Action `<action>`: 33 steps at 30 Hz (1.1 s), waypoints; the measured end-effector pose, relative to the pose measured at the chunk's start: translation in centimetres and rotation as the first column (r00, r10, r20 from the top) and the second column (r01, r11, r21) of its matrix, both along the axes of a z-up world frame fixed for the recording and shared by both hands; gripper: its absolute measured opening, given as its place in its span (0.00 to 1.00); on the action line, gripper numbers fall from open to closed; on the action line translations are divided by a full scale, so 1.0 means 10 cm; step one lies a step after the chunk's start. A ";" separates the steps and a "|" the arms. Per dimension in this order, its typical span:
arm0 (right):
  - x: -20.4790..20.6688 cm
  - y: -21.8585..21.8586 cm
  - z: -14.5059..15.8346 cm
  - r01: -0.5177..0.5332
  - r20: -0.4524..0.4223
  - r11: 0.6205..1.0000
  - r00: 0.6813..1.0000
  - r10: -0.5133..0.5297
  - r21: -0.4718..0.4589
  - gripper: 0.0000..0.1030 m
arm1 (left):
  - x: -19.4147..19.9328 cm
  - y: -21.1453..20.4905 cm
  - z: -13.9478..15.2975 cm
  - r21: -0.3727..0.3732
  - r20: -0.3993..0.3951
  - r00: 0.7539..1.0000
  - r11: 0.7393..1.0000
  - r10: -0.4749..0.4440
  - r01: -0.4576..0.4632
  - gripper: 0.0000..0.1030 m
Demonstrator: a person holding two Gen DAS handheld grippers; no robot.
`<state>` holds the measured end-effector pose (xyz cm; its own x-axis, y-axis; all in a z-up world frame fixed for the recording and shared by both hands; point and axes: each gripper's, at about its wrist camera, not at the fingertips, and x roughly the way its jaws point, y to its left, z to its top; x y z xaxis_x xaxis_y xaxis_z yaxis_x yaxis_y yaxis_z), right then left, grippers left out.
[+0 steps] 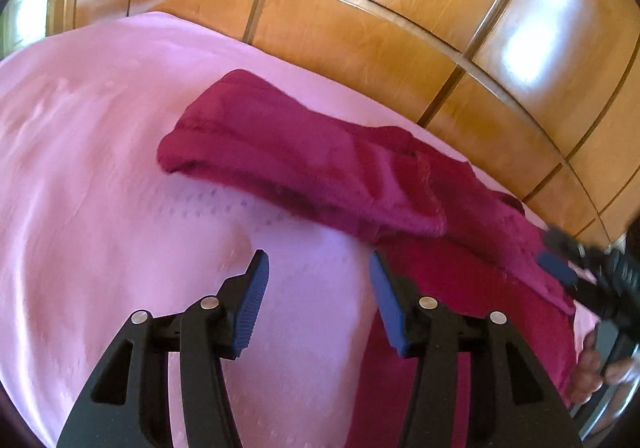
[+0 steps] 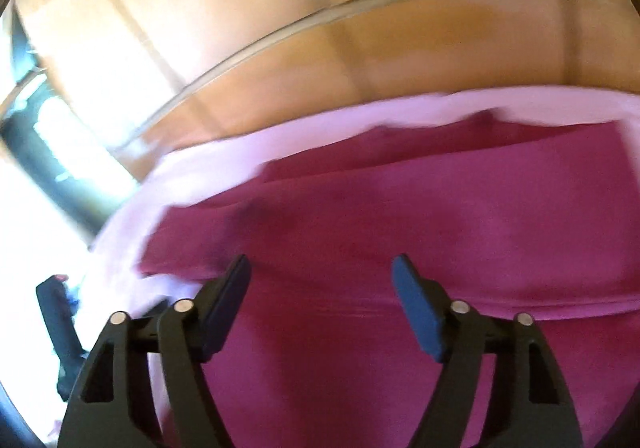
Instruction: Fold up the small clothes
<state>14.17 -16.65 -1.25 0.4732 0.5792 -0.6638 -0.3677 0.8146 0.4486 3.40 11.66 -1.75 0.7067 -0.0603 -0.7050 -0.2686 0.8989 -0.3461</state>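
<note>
A dark magenta garment (image 1: 304,164) lies on a pink bedsheet (image 1: 100,168), one part folded over itself and reaching to the upper left. My left gripper (image 1: 318,262) is open and empty, just above the sheet at the garment's near edge. My right gripper (image 2: 320,266) is open and empty, hovering low over the flat magenta garment (image 2: 400,216). The right gripper also shows at the right edge of the left wrist view (image 1: 576,268), with the hand that holds it (image 1: 592,368). The right wrist view is blurred.
Glossy wooden wardrobe doors (image 1: 360,8) stand right behind the bed's far edge. The pink sheet spreads wide to the left of the garment. In the right wrist view the sheet's edge (image 2: 132,216) drops off at left, where the other gripper (image 2: 60,324) shows.
</note>
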 end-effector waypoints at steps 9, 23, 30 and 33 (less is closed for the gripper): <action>0.33 1.02 -0.41 -0.107 -0.222 0.992 0.968 0.119 0.065 0.19 | -0.13 0.12 -0.04 -0.021 -0.015 0.999 0.999 0.031 -0.032 0.54; 0.10 0.70 0.78 0.017 0.245 0.997 0.970 0.001 -0.070 0.05 | 0.41 -0.13 -0.05 -0.027 -0.065 0.993 0.994 0.103 -0.105 0.68; 0.13 -0.27 0.89 0.203 0.334 0.974 0.929 -0.159 -0.103 0.05 | 0.65 -0.28 -0.11 0.105 -0.118 0.980 0.983 0.163 -0.151 0.68; 0.13 -0.74 0.78 0.314 0.340 0.941 0.904 -0.258 -0.122 0.04 | 0.65 -0.33 -0.13 0.144 -0.123 0.979 0.979 0.162 -0.144 0.68</action>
<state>15.44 -24.02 6.55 0.8017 0.2790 -0.5287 -0.2060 0.9592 0.1938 9.94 8.39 -3.04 0.5990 0.1419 -0.7881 -0.4420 0.8793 -0.1776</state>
